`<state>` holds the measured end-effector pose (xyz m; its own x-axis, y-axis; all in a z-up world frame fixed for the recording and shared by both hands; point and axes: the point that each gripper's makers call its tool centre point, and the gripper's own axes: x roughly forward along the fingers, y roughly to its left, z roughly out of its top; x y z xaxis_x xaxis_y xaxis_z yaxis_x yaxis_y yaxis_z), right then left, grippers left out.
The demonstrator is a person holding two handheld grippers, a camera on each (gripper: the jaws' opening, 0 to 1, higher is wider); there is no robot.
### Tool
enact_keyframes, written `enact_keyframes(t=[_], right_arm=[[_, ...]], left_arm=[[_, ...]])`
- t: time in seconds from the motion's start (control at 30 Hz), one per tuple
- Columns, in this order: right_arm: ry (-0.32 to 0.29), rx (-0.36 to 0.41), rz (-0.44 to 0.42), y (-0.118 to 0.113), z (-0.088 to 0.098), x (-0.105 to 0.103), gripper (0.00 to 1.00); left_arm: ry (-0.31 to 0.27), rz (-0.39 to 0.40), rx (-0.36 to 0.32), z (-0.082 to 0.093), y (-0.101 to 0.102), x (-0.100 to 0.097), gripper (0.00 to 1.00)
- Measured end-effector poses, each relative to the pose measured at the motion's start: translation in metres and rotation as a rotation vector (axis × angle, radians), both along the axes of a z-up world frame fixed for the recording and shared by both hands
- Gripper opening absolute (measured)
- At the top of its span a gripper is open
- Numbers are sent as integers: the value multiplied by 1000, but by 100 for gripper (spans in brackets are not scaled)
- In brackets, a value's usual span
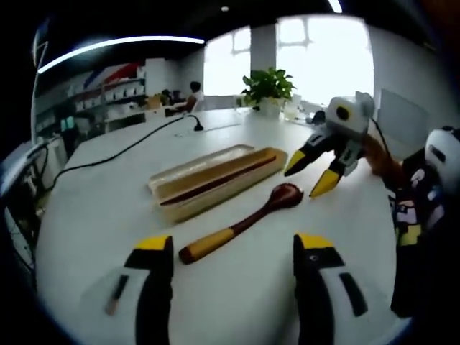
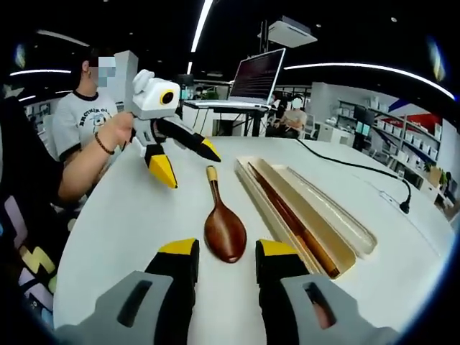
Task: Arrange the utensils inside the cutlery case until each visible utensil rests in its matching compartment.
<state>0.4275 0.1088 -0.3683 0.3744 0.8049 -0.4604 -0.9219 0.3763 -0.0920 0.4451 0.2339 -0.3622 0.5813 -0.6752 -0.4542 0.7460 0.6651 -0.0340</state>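
A wooden spoon (image 1: pixel 237 226) with a dark bowl and a pale handle lies on the white table beside the open beige cutlery case (image 1: pixel 188 203). Dark chopsticks (image 1: pixel 215 184) rest in the case's long slot. My left gripper (image 1: pixel 233 244) stands open, and the spoon's handle end lies just ahead between its jaws without touching them. My right gripper (image 1: pixel 314 177) hovers open near the spoon's bowl. In the right gripper view the spoon (image 2: pixel 223 228) lies just ahead of my open right gripper (image 2: pixel 228 250). The case (image 2: pixel 305 248) with the chopsticks (image 2: pixel 287 215) is to its right, and my left gripper (image 2: pixel 188 159) hangs open beyond the handle.
The case's lid (image 1: pixel 201 162) lies flat against its far side. A black cable (image 1: pixel 115 153) runs across the table behind it. A potted plant (image 1: pixel 267 88) stands at the far edge. A person's arm (image 2: pixel 90 162) reaches in at the left, and a laptop (image 2: pixel 255 75) stands on a raised stand.
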Motion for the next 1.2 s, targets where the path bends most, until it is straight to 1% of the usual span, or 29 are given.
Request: enact_keyframes(t=[0.13,0.2,0.23,0.33,0.37,0.4,0.5,0.6,1.0,1.07,1.1,1.2], right_arm=[[8,-3,-3,-1,-3,0,32],[12,-3,-3,-1,-5,1,31],[20,-3,-5,-2,-7,1,31],[34,11,-8,-2,-7,0,30],[25,14,4,0,-7,-1,29],[22,18,8,0,-7,-2,28],[55,51,8,2,-9,-3,24],[56,58,9,2,-8,-3,24],[67,60,2,2,-8,-2,23],[82,66,8,1,-7,-3,23],[110,81,8,2,-6,-4,23],[161,116,1,2,-5,-5,22]], left_arm=[[19,3,6,-4,0,-2,70],[58,24,-22,-5,1,-3,64],[54,25,-22,-4,2,-2,63],[60,30,-2,-8,3,-3,63],[65,37,3,-10,4,-4,63],[53,33,-1,-9,3,-2,63],[63,36,-10,-9,2,-3,61],[61,49,-15,-9,1,-2,60],[54,47,-10,-9,0,0,60],[49,49,3,-10,1,0,59],[45,48,13,-10,1,0,59],[38,47,29,-11,2,0,59]])
